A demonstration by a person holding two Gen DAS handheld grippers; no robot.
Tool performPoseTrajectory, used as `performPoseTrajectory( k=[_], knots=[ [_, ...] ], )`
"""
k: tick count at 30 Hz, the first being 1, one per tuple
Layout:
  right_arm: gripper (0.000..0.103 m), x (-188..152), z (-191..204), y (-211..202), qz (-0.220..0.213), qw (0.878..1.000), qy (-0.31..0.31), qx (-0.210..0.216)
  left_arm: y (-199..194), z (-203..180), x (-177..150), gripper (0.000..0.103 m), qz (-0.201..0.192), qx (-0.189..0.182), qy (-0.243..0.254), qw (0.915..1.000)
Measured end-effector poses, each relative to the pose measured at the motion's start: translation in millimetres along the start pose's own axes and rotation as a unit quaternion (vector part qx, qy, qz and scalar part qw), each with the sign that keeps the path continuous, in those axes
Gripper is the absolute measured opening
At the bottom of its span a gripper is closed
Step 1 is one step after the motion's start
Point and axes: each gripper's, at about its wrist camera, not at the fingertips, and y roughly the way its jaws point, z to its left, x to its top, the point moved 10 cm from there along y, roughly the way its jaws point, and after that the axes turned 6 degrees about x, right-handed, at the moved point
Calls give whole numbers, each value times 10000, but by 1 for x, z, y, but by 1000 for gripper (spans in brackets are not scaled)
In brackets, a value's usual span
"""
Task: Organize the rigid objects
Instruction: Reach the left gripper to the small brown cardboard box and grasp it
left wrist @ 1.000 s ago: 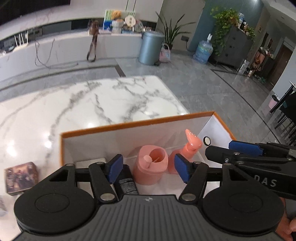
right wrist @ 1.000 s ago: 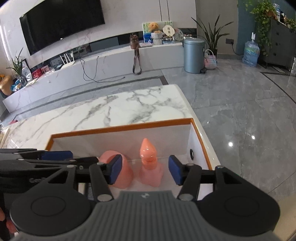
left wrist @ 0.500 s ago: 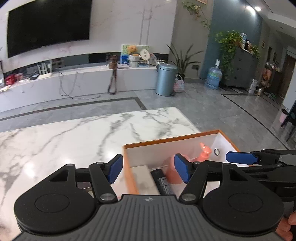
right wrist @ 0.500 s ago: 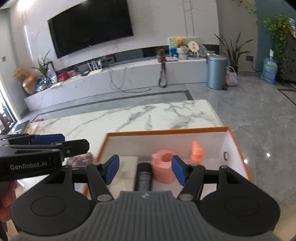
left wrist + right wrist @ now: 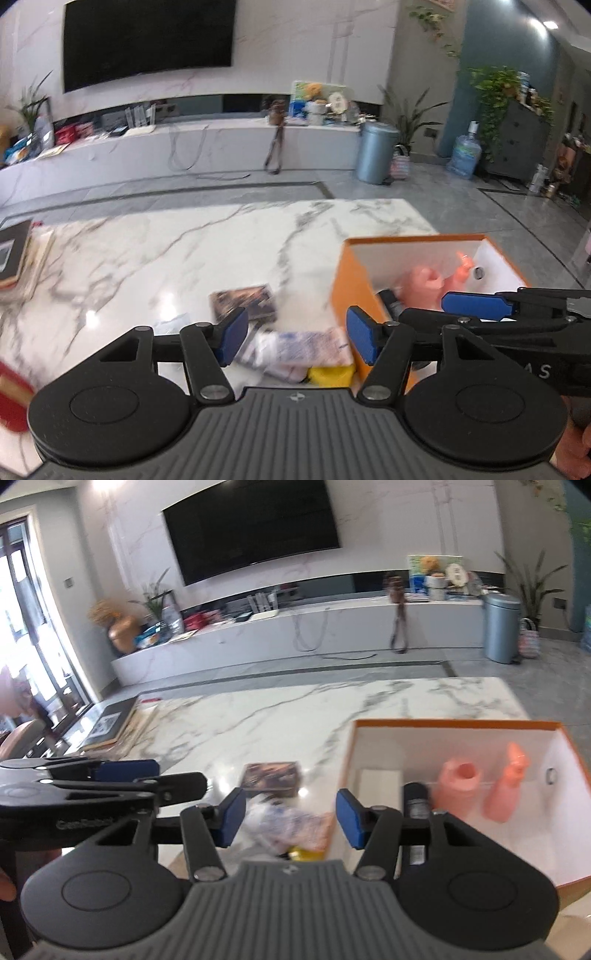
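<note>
An orange box (image 5: 565,728) with a white inside stands on the marble table (image 5: 280,716). It holds a pink cup (image 5: 458,779), a pink spray bottle (image 5: 506,786), a black can (image 5: 415,801) and a white block (image 5: 380,782). The box also shows in the left wrist view (image 5: 351,288). A dark picture box (image 5: 271,779) lies on the table left of it. A plastic packet (image 5: 295,349) and a yellow item (image 5: 330,374) lie nearer. My left gripper (image 5: 295,339) is open and empty above the packet. My right gripper (image 5: 290,821) is open and empty.
A stack of books (image 5: 14,258) lies at the table's far left edge. A red object (image 5: 11,398) shows at the near left. Beyond the table are grey floor, a TV bench and a metal bin (image 5: 375,153).
Both grippers have pulled back and swung left from over the box's contents. The table left of the box, with the picture box and packet, has come into view.
</note>
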Motion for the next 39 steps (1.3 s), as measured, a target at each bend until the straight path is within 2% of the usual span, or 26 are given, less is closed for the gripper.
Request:
performPoseTrajectory(
  k=[5,8,10,13,14,16,21,28,34,39],
  knots=[
    [52,-21,31,19,238,9995,-120,187,4,36,-33,74,436,235,-434,9978],
    [51,-31,38,34,343,9990,-274,115,12,51,-52,75,749,433,-892,9922],
    [47,-40,43,44,457,9981,-413,76,18,64,-64,75,949,549,-1227,9864],
    [33,-52,45,61,688,9962,-532,91,25,76,-78,73,1217,487,-1674,9771],
    [33,-55,45,66,754,9954,-585,78,27,77,-80,68,1308,452,-1753,9747],
    [24,-61,45,77,868,9938,-700,20,31,79,-87,66,1473,405,-1865,9705],
    [19,-74,45,102,1191,9862,-1146,6,45,78,-102,68,1785,219,-2257,9574],
    [19,-90,48,133,1539,9757,-1563,29,56,82,-111,72,1926,231,-2615,9455],
    [18,-105,60,146,1746,9705,-1615,387,64,87,-112,75,1943,296,-2708,9424],
    [18,-115,72,144,1898,9658,-1603,744,71,88,-112,80,2005,445,-2603,9434]
  ],
)
